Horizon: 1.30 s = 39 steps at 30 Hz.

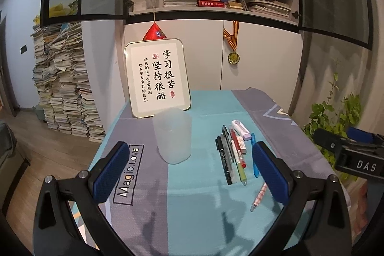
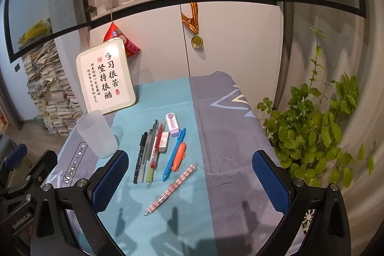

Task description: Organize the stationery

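Currently both my jaws gape wide, holding nothing, above the table [image 2: 235, 136], pens [image 2: 153, 150] beside the frosted cup [image 2: 97, 136].

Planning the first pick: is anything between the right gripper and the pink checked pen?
Nothing visible. The right gripper is open above the cloth, and the pink checked pen lies alone nearest it, apart from the blue pen and the other pens farther back.

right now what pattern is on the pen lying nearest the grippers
Pink-and-white plaid with a clear tip: the checked pen, seen best in the right wrist view.
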Available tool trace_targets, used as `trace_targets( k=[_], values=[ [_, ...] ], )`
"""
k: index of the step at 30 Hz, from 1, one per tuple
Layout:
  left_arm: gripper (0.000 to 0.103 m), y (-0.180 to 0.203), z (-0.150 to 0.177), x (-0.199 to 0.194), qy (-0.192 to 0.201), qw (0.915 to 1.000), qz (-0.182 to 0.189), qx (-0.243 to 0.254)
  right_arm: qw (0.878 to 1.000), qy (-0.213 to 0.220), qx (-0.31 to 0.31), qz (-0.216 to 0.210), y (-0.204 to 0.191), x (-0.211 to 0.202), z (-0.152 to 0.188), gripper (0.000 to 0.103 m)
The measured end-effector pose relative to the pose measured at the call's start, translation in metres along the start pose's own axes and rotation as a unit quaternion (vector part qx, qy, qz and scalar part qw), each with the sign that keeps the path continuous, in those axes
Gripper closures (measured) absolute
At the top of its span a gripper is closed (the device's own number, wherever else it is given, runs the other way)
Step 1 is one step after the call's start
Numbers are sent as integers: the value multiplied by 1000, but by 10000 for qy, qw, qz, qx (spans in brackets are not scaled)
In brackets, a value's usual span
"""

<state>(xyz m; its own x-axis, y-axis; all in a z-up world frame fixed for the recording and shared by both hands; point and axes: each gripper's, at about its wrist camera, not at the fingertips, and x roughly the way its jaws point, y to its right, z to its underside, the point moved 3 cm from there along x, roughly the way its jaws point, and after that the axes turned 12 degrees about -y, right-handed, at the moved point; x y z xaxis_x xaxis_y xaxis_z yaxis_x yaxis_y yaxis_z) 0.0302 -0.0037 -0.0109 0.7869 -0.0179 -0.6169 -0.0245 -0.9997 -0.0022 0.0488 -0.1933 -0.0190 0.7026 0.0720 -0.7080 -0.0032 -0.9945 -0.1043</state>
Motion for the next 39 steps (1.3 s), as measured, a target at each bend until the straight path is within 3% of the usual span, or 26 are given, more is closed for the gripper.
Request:
trace_targets(
  k=[13,17,25,39],
  values=[
    [3,0,0,4,-52,9998,173,-5,10000,9,-13,74,0,3,0,0],
    [3,0,1,4,88,9998,-109,117,10000,-24,1,75,0,5,1,0],
    [1,-2,2,7,306,9994,-25,171,9999,-117,21,107,0,13,2,0],
    [1,-5,6,21,-47,9999,74,90,9996,-235,25,183,0,20,3,0]
  ],
)
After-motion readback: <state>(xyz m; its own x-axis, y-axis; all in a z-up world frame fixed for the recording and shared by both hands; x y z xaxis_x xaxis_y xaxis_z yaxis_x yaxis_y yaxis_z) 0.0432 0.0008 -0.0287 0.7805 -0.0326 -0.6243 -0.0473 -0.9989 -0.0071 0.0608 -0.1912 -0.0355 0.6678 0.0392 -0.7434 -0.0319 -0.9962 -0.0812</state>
